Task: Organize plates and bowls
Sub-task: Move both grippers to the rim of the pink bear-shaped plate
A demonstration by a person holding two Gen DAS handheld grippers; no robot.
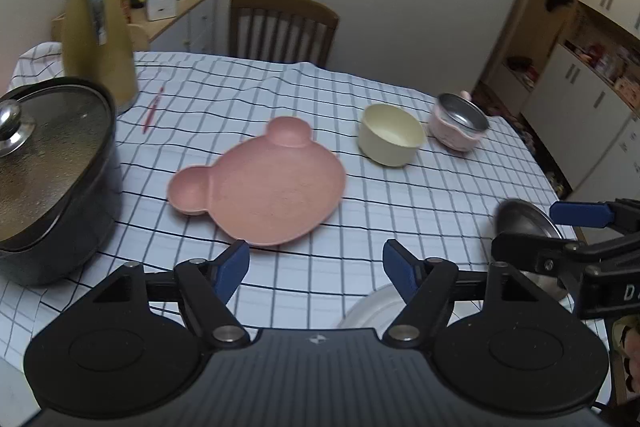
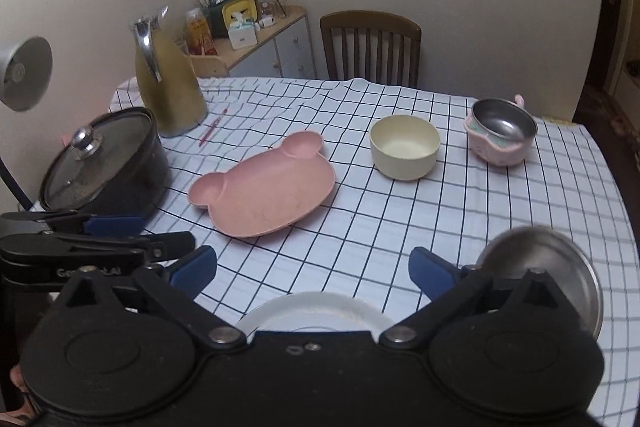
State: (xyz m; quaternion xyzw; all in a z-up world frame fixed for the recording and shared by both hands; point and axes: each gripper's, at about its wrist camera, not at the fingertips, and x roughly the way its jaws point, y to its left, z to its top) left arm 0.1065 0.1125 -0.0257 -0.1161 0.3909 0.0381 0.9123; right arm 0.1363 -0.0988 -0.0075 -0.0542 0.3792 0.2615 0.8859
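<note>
Tablecloth (image 2: 360, 219), checked: pink bear-shaped plate (image 2: 264, 183) centre, cream bowl (image 2: 404, 147) right of it, steel bowl in pink holder (image 2: 500, 131) beyond. White plate (image 2: 312, 311) and what looks like a steel dish (image 2: 560, 267) lie nearest me. My left gripper (image 1: 316, 267) and right gripper (image 2: 312, 267): both spread, grasping nothing.

A matt pink plastic-looking plate (image 2: 266, 185) and matt cream bowl (image 2: 405, 147) sit on wrinkled checked cloth (image 2: 360, 227). The steel bowl (image 2: 504, 125) shines; the black pot (image 2: 108, 167) has a glass lid, the white plate (image 2: 316, 311) is glossy.
</note>
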